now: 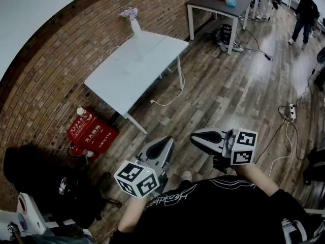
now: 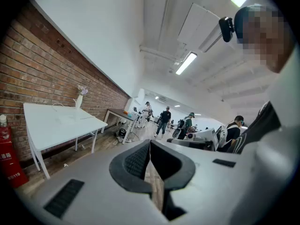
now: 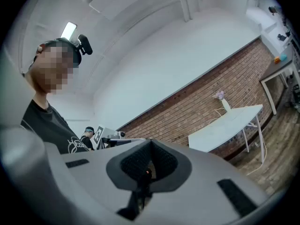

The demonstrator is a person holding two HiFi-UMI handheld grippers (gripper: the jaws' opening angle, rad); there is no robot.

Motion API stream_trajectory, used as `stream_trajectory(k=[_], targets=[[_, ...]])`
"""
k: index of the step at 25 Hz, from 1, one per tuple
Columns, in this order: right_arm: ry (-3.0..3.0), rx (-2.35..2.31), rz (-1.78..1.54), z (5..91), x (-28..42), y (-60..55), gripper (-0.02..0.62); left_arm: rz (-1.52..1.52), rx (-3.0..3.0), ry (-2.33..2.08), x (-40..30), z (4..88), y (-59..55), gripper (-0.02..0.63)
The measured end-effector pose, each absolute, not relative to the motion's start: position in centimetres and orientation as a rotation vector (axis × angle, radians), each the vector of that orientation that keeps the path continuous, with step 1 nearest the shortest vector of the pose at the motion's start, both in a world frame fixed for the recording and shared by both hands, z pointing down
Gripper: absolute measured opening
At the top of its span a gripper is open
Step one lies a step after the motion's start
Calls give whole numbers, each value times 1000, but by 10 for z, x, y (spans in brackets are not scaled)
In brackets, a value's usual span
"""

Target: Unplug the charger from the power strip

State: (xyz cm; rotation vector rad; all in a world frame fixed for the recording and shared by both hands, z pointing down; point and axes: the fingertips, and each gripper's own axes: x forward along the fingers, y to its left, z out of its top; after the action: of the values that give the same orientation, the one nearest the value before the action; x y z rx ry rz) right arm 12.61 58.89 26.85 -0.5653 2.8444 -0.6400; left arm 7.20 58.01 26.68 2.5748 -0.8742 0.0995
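I stand on a wooden floor and hold both grippers close to my body, far from any socket. My left gripper (image 1: 166,144) is shut with nothing between its jaws, and in its own view the left gripper (image 2: 150,146) points past a white table (image 2: 56,125). My right gripper (image 1: 196,136) is shut and empty too, and the right gripper (image 3: 150,143) faces the brick wall. A white power strip (image 1: 292,112) with cables lies on the floor at the right. A thin white cable (image 1: 167,101) trails under the white table (image 1: 129,72). I see no charger clearly.
A vase of flowers (image 1: 132,20) stands on the white table's far end. Red fire extinguisher boxes (image 1: 93,131) sit by the brick wall, with a black chair (image 1: 48,184) nearer me. A dark table (image 1: 218,4) and a person (image 1: 306,11) are farther back.
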Motion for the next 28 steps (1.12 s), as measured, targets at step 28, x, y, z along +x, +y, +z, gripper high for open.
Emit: stream_trajectory(k=[28], targets=[[2833,-690,-677,285,66,487,-2,82,2558,-847,3,278,476,6]])
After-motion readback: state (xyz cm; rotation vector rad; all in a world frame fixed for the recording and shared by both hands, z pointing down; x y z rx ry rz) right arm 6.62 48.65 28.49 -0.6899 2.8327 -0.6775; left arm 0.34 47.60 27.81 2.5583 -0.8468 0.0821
